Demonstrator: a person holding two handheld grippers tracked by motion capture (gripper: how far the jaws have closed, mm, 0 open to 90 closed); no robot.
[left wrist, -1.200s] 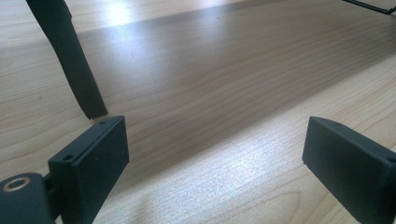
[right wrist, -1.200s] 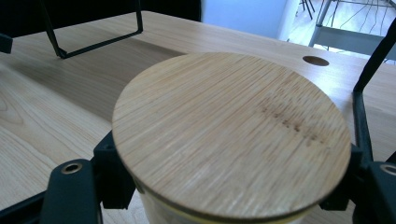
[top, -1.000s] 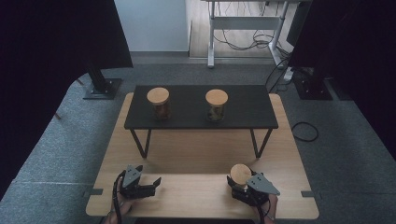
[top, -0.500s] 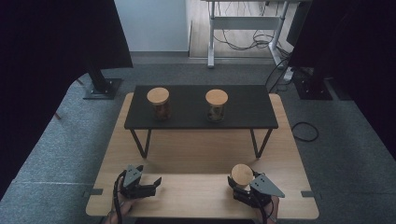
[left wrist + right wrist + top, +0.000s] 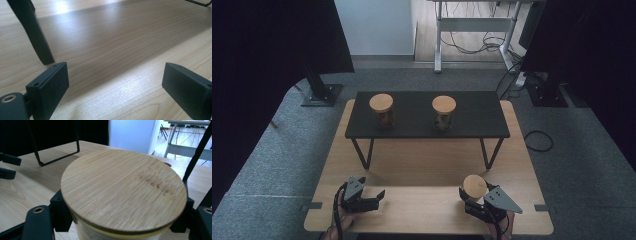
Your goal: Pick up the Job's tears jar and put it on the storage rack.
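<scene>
A glass jar with a round bamboo lid (image 5: 474, 186) is near the front right of the wooden table (image 5: 427, 165). My right gripper (image 5: 472, 194) is shut on it, one jaw on either side just under the lid. In the right gripper view the lid (image 5: 123, 187) is close up, with the black pads (image 5: 60, 212) pressing on the glass below it. My left gripper (image 5: 378, 199) lies at the front left, open. In the left gripper view, bare wood is all that lies between my left gripper's (image 5: 117, 75) jaws.
A low black table (image 5: 472, 117) stands on the wooden table's far half. It carries two more bamboo-lidded jars, one on the left (image 5: 381, 105) and one at the middle (image 5: 444, 106). Its thin black legs (image 5: 362, 152) come down ahead of both grippers.
The right gripper and its jar have shifted very slightly to the right. The left gripper has stayed where it was.
</scene>
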